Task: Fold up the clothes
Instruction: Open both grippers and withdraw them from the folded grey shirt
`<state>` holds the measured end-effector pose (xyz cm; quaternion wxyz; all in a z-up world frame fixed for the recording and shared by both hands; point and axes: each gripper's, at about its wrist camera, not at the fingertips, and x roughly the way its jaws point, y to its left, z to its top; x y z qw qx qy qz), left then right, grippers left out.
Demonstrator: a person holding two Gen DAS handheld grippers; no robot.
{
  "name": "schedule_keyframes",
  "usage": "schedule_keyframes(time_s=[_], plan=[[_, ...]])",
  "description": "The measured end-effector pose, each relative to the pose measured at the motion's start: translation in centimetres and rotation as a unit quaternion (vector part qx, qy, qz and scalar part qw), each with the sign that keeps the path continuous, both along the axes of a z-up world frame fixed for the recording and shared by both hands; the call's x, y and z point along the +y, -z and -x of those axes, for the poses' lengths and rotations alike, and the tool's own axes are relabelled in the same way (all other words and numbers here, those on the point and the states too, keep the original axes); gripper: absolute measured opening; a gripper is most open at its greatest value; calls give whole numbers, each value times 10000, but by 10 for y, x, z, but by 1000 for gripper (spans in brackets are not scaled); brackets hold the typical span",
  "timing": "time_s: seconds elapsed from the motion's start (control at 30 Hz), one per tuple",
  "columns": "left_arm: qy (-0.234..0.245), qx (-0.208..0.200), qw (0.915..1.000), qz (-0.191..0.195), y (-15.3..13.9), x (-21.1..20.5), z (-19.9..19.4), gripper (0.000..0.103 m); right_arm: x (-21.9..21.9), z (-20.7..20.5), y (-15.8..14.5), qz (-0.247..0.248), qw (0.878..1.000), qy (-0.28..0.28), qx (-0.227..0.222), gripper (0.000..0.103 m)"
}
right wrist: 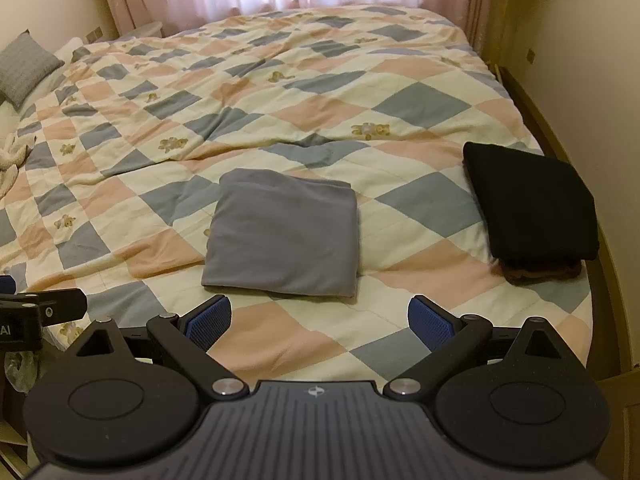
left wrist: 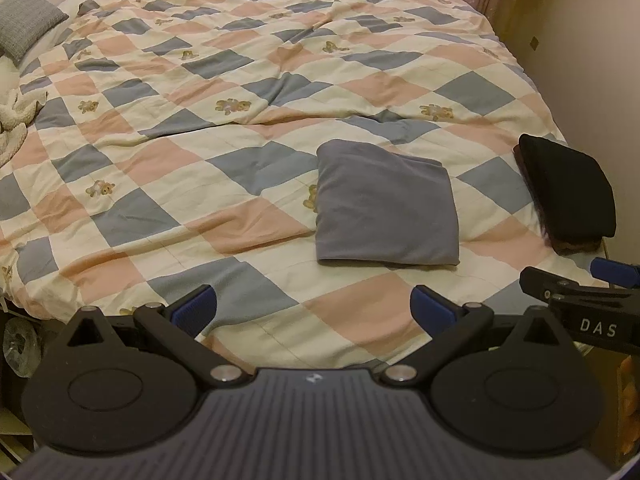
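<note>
A folded grey garment [right wrist: 282,236] lies on the checked quilt [right wrist: 420,108] (a black folded pile [right wrist: 532,204] sits near its right edge), with left gripper [left wrist: 314,310] and right gripper [right wrist: 320,320] both spread wide, empty.

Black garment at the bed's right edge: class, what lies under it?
Under the black garment a brown folded item pokes out along the near edge. Most of it is covered, so what it is cannot be told.
</note>
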<state>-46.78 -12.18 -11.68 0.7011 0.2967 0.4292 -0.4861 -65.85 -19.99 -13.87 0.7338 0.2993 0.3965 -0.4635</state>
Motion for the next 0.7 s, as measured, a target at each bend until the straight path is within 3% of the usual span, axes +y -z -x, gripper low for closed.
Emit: schedule_keyframes(time_s=[0.23, 0.4, 0.7], plan=[[29, 86, 9999, -124, 17, -10, 2, 102, -7, 4, 7, -36, 10000, -32, 44, 99], [163, 216, 9992, -297, 37, -27, -6, 102, -23, 9, 34, -355, 9993, 13, -116, 99], [613, 832, 9914, -803, 109, -122, -50, 102, -72, 37, 93, -936, 9923, 636, -508, 97]])
